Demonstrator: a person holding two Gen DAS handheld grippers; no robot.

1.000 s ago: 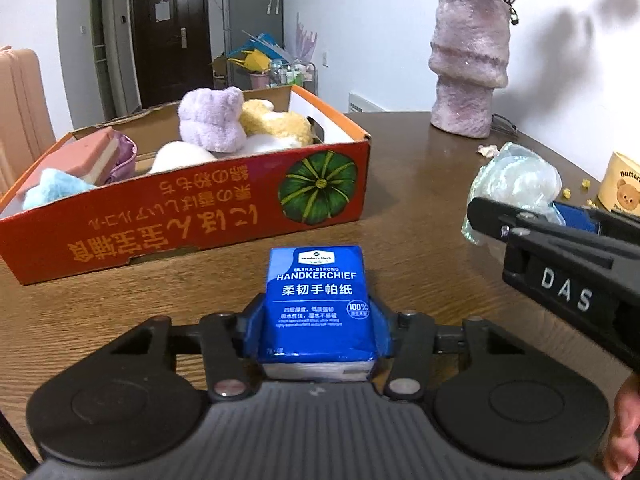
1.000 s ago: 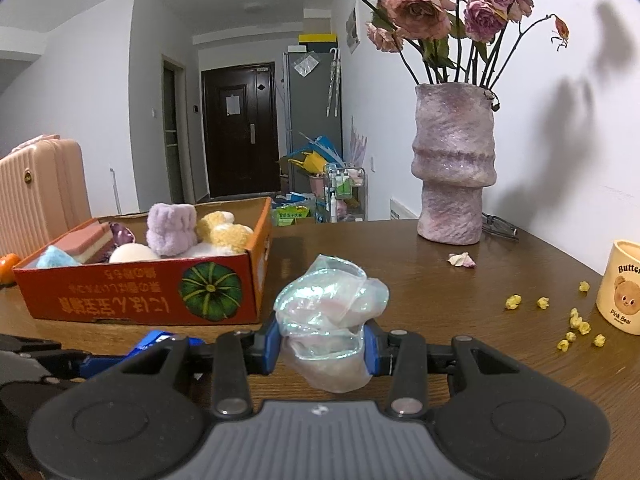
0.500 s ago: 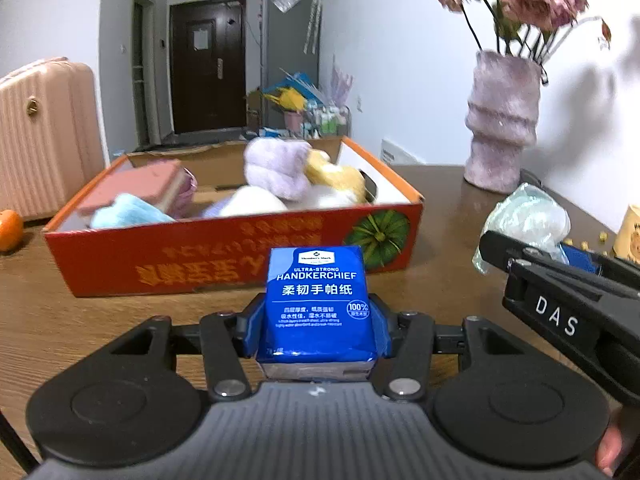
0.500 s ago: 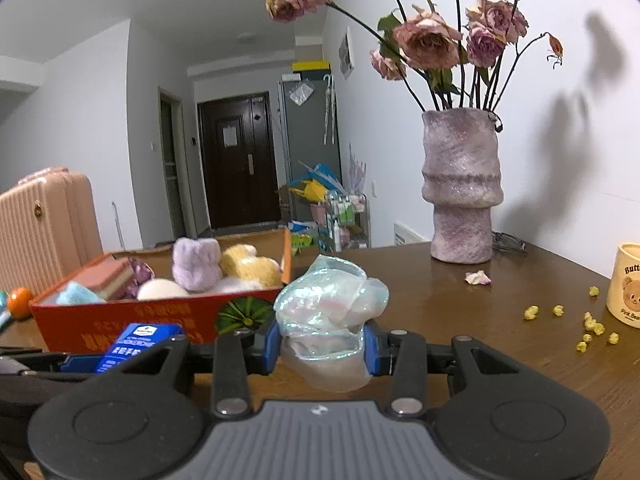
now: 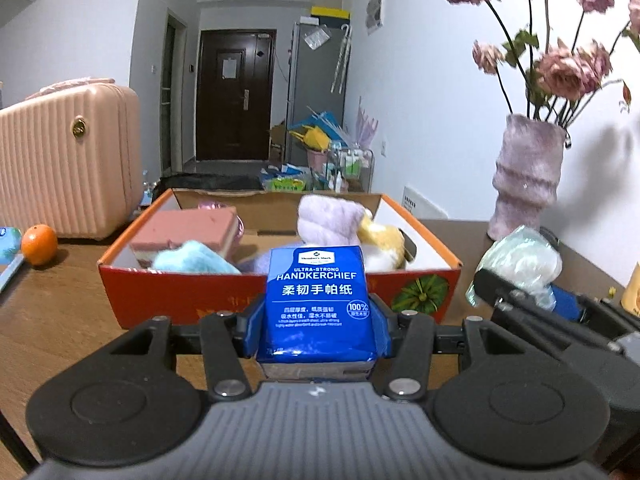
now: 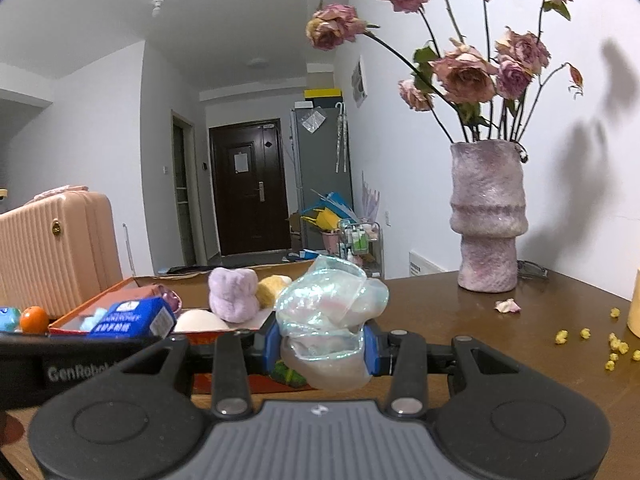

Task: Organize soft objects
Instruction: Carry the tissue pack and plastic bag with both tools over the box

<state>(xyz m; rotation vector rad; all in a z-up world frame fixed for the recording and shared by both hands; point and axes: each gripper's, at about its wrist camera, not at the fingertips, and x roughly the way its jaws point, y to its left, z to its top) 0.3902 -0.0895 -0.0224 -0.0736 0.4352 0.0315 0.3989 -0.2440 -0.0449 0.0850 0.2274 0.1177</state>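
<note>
Left tongs (image 5: 318,330): closed on the blue handkerchief pack (image 5: 318,304), gripping its two sides low down; the pack stands upright, label facing the camera, raised off the desk (image 5: 60,320) just in front of the box's near wall.
Right tongs (image 6: 322,346): clamped on the iridescent plastic bundle (image 6: 328,320), which bulges above and below the blue pads (image 6: 370,346); it is lifted clear of the desk.
Right tongs as seen from the left wrist: to the right of the pack, with the bundle (image 5: 520,264) sticking out ahead of them.
Handkerchief pack from the right wrist (image 6: 132,318): lying to the left, in front of the box.
Cardboard box (image 5: 180,300): orange, open-topped, with a green pumpkin print at its near right corner; it sits on the desk straight ahead of both tongs.
Box contents: a pink sponge block (image 5: 186,232), a light blue fluffy item (image 5: 192,260), a lilac plush (image 5: 328,218) and a yellow plush (image 5: 382,240) touching each other.
Vase (image 6: 486,216): mauve, holding dried roses, on the desk to the right, well apart from the box.
Orange (image 5: 39,244): on the desk left of the box.
Suitcase (image 5: 68,164): pink, behind the orange.
Crumbs (image 6: 584,334): yellow bits scattered on the desk at right.
</note>
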